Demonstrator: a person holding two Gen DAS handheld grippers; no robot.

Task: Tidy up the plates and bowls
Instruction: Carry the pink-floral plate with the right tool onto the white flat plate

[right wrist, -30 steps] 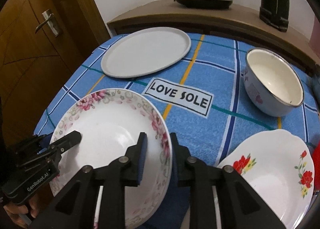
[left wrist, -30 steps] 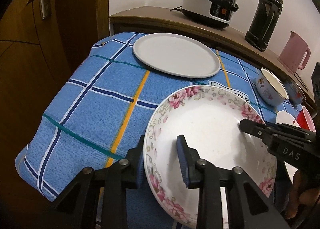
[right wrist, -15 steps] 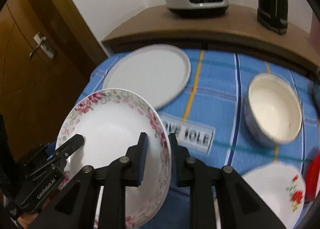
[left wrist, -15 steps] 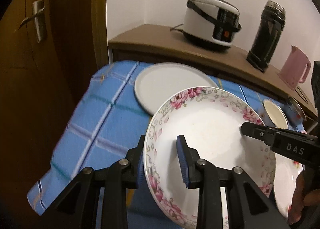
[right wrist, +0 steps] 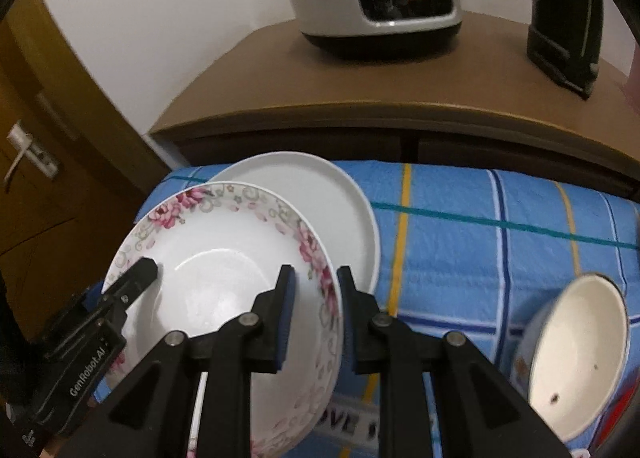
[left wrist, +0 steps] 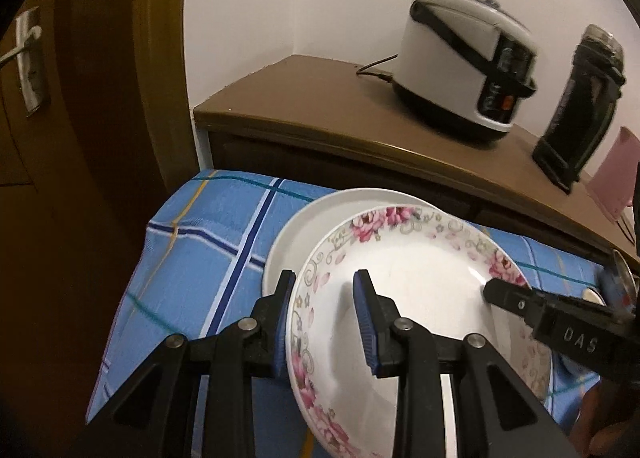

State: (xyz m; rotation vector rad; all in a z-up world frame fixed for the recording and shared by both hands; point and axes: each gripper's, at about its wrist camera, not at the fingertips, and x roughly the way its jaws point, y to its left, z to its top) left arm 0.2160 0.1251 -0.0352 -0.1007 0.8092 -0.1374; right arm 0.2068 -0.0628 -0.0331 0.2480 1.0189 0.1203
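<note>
Pinching opposite rims, the left gripper [left wrist: 322,322] and the right gripper [right wrist: 316,314] carry a white, pink-flowered porcelain plate [left wrist: 408,298] between them, each pair of fingers closed on its edge. It is held tilted above a plain white round plate [right wrist: 332,194] lying on the bench, which is covered by a blue checked cloth [right wrist: 480,242]. A cream enamel bowl [right wrist: 576,346] sits to the right. Behind, a brown wooden sideboard [left wrist: 320,106] bears a white rice cooker [left wrist: 464,70] and a black flask [left wrist: 580,106]; a wooden door [left wrist: 60,138] stands at left.
</note>
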